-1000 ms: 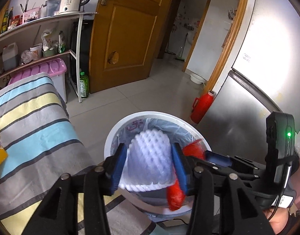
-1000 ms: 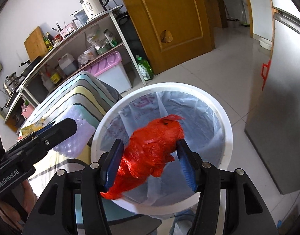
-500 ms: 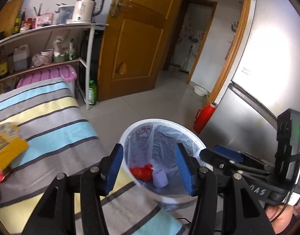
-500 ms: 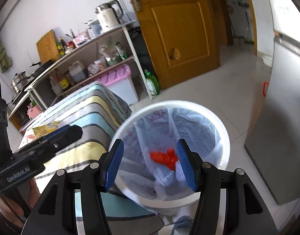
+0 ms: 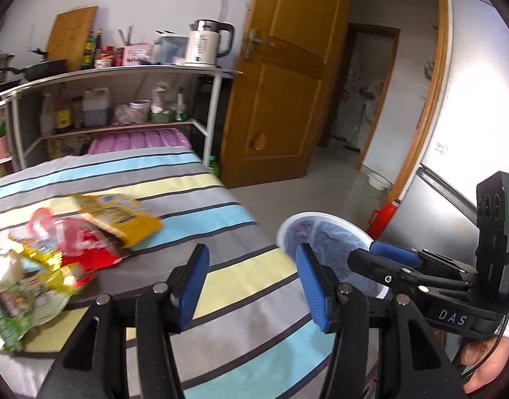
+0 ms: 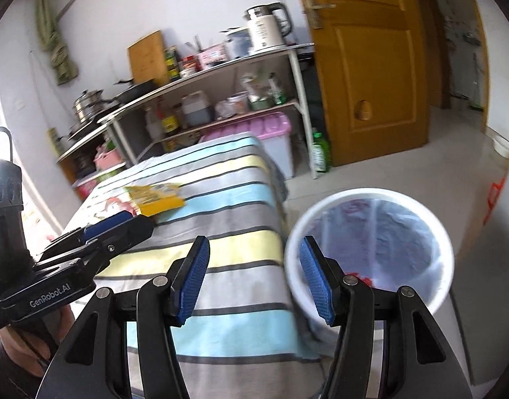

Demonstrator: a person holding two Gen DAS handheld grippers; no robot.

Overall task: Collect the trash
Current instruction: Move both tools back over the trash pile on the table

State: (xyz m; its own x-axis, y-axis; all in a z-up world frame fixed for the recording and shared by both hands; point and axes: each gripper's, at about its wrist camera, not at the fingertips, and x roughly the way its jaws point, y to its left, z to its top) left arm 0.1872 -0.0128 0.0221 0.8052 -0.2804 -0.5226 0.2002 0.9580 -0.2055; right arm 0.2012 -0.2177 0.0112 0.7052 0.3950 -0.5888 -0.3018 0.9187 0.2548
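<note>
Wrappers lie in a loose heap on the striped tablecloth (image 5: 221, 206), at the left of the left wrist view: a yellow snack bag (image 5: 121, 214) farthest, a red and clear plastic wrapper (image 5: 75, 242) just beside it and partly under it, and a green and white packet (image 5: 18, 302) nearest the left edge. They overlap one another, and blur hides the print on them.

The left gripper (image 5: 251, 286) hovers over the near part of the cloth, its blue pads (image 5: 191, 286) wide apart with nothing between them. The right gripper (image 6: 254, 279) is likewise spread and empty, hanging over the table's right edge where the cloth meets the bin.

The white bin (image 6: 449, 252) stands on the floor just beside the table's right side, lined with a pale bag. A scrap of red trash (image 6: 362, 281) shows low inside it, mostly hidden behind the right gripper's finger.

Beyond the table a metal shelf (image 5: 121, 73) holds a kettle (image 5: 204, 45), bottles and pans, with a wooden door (image 5: 281, 83) to its right. A red flask (image 5: 384, 214) stands on the floor by the fridge (image 5: 454, 209).
</note>
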